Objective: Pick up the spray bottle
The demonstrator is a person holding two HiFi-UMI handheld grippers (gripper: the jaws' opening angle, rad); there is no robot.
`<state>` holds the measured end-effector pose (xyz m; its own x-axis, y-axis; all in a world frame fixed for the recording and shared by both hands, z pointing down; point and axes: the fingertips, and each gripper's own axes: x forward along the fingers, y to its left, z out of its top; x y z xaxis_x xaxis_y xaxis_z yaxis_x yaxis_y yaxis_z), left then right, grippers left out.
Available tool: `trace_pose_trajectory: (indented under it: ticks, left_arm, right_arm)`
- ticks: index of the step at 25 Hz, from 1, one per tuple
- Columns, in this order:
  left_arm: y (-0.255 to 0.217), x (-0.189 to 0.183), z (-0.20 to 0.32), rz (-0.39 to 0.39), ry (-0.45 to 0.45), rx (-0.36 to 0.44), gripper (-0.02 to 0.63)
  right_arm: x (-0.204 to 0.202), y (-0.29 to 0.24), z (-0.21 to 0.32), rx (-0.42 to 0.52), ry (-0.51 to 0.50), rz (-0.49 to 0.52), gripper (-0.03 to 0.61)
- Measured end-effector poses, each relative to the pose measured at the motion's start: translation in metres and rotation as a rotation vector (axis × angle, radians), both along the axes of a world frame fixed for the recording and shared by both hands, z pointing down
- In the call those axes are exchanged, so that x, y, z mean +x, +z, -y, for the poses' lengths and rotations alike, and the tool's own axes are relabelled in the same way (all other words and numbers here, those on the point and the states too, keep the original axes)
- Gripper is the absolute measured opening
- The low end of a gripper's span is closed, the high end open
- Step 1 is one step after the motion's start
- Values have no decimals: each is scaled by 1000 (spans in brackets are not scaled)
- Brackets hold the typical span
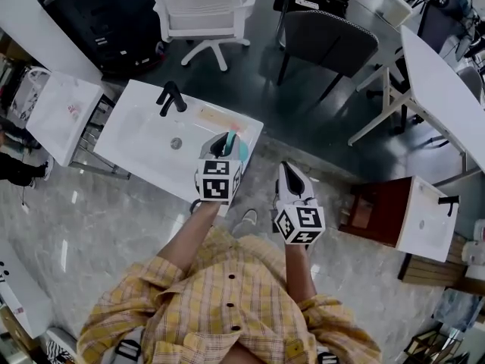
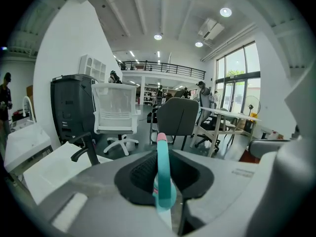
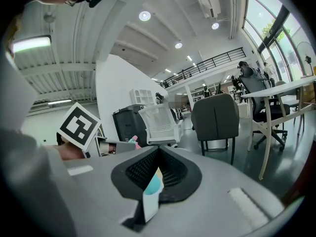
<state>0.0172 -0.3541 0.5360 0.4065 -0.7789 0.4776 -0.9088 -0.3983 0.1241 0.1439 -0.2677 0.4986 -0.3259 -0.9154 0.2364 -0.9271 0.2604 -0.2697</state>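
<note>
The left gripper (image 1: 226, 141) has its jaws clamped on the teal spray bottle (image 1: 241, 149), whose pink tip stands up between the black pads in the left gripper view. It is held over the near right corner of a white washbasin (image 1: 140, 131) with a black faucet (image 1: 171, 97) at its far side. The right gripper (image 1: 289, 170) hangs just to the right, jaws together on nothing, over grey marbled floor (image 1: 114, 226). Farther off stand a white office chair (image 1: 203, 6) and a dark grey chair (image 1: 327, 40), and a long white table (image 1: 443, 89) lies at the right. A second small basin (image 1: 420, 222) sits near right.
</note>
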Motion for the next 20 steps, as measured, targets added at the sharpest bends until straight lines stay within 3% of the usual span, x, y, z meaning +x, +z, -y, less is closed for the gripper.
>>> trace_pose_trajectory:
  ticks: [20]
  left_arm:
    - [-48,-35,-69,-55,75,169,71]
  right_arm:
    - [-34,-28,-45,39,33,-29,0]
